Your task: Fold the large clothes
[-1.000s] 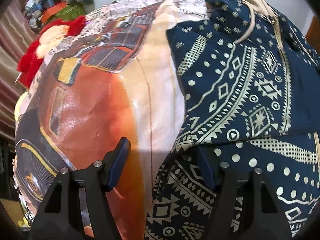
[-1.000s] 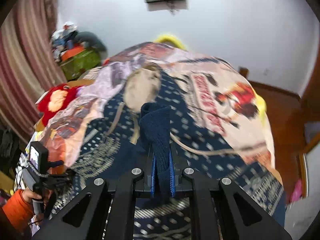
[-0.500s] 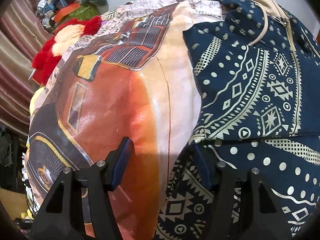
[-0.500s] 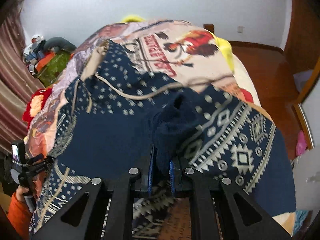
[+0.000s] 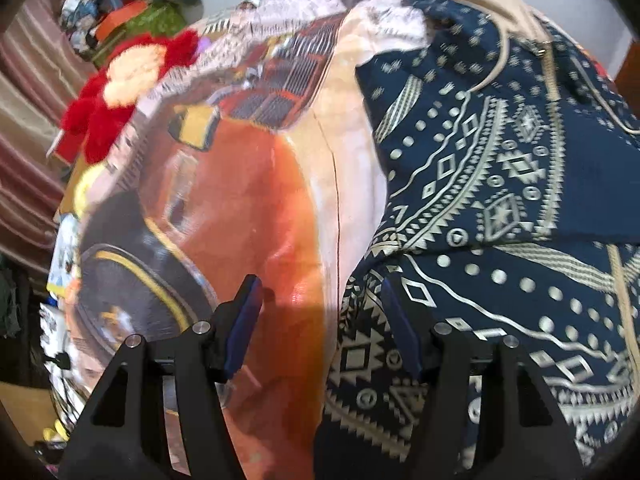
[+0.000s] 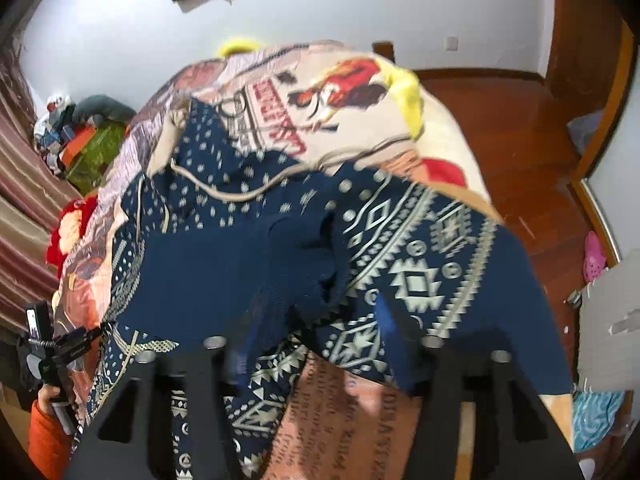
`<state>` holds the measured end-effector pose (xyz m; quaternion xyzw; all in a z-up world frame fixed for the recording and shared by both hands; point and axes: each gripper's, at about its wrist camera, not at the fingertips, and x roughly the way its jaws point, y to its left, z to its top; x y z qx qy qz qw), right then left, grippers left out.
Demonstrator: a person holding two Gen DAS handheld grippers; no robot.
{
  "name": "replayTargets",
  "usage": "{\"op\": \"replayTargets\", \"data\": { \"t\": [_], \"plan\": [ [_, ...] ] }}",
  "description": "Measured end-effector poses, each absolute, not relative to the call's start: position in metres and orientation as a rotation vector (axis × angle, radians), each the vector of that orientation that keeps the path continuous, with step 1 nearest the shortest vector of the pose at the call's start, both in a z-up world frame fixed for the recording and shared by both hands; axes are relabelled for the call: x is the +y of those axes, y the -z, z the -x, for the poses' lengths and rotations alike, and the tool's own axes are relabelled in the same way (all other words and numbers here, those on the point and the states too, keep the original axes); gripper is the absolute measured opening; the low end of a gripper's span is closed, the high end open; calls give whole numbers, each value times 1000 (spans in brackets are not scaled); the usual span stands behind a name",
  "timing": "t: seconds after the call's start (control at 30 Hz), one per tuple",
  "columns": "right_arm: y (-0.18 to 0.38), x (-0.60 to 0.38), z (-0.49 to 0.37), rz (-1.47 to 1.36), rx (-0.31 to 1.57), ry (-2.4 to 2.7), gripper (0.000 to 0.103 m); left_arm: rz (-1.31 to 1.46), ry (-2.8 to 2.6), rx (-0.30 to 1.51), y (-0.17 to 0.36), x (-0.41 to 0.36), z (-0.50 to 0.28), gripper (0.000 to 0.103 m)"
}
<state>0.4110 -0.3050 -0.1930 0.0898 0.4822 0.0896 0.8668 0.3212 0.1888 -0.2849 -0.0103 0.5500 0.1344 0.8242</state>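
On the bed's printed blanket (image 5: 256, 208), the right gripper (image 6: 312, 344) has just been opening to drop the hoodie (image 6: 224, 264) sleeve folded inward, while the left gripper (image 5: 320, 320) hovers empty, jaws apart

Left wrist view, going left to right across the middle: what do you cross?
Striped pink curtain → red and cream plush toy → orange car-print bedspread → navy hoodie with cream geometric pattern.

red plush toy (image 5: 116, 96) | printed bedspread (image 5: 256, 208) | wooden floor (image 6: 520, 152) | striped curtain (image 5: 24, 128)
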Motion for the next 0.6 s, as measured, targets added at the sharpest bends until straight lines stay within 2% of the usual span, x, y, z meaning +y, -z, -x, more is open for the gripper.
{"op": "replayTargets", "data": {
  "t": [0.17, 0.23, 0.33, 0.6],
  "plan": [
    [168, -328, -394, -208, 950, -156, 61, 32, -256, 1095, 241, 186, -321, 63],
    [161, -338, -387, -231, 930, -146, 70, 73, -224, 1059, 221, 181, -326, 64],
    [155, -356, -374, -266, 913, -131, 72, 127, -171, 1019, 201, 170, -339, 68],
    [185, -414, -347, -407, 993, -63, 73, 93, -29, 1030, 200, 94, -384, 68]
  ]
}}
